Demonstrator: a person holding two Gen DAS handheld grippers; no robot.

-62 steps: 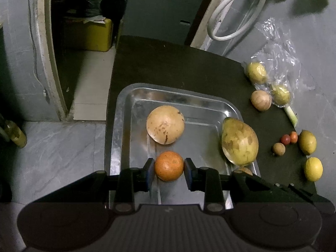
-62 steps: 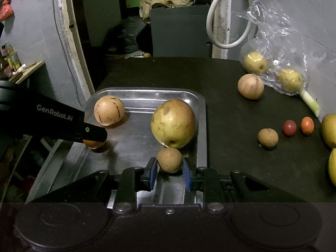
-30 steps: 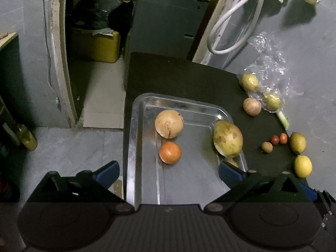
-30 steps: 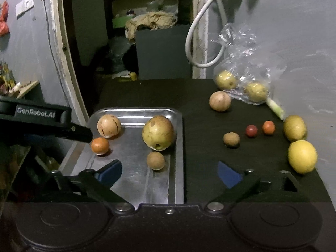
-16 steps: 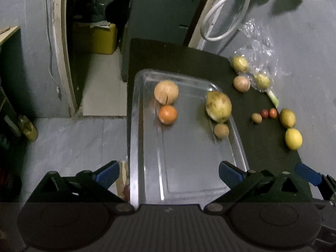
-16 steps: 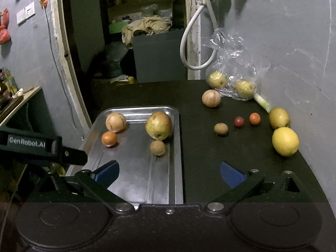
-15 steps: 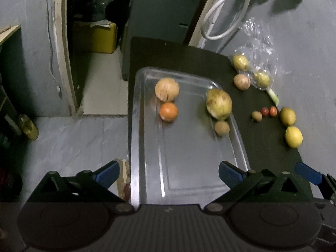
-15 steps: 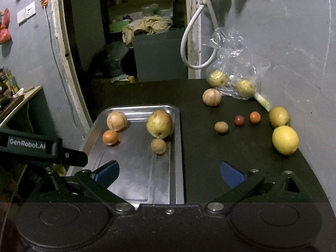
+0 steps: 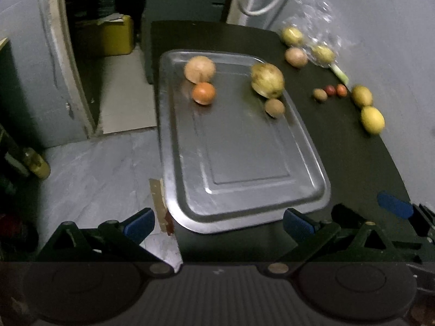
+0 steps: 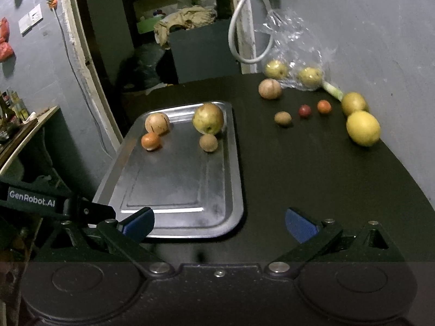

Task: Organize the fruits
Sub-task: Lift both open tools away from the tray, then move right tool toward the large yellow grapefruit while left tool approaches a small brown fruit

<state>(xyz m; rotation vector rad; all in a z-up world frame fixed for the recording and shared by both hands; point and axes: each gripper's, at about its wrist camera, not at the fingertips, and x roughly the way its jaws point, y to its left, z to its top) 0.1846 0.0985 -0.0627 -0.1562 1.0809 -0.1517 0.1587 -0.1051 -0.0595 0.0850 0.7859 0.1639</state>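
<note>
Both grippers — left gripper point(image 9: 218, 222), right gripper point(image 10: 219, 223) — pulled back from tray point(image 10: 174, 190).

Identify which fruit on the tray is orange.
The small orange fruit near the metal tray's left side, just in front of the tan round fruit; the others are yellowish or brown.

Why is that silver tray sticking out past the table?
The tray looks odd: its near left corner juts out over the edge of the black table, with floor below. All four fruits lie at its far end.
</note>
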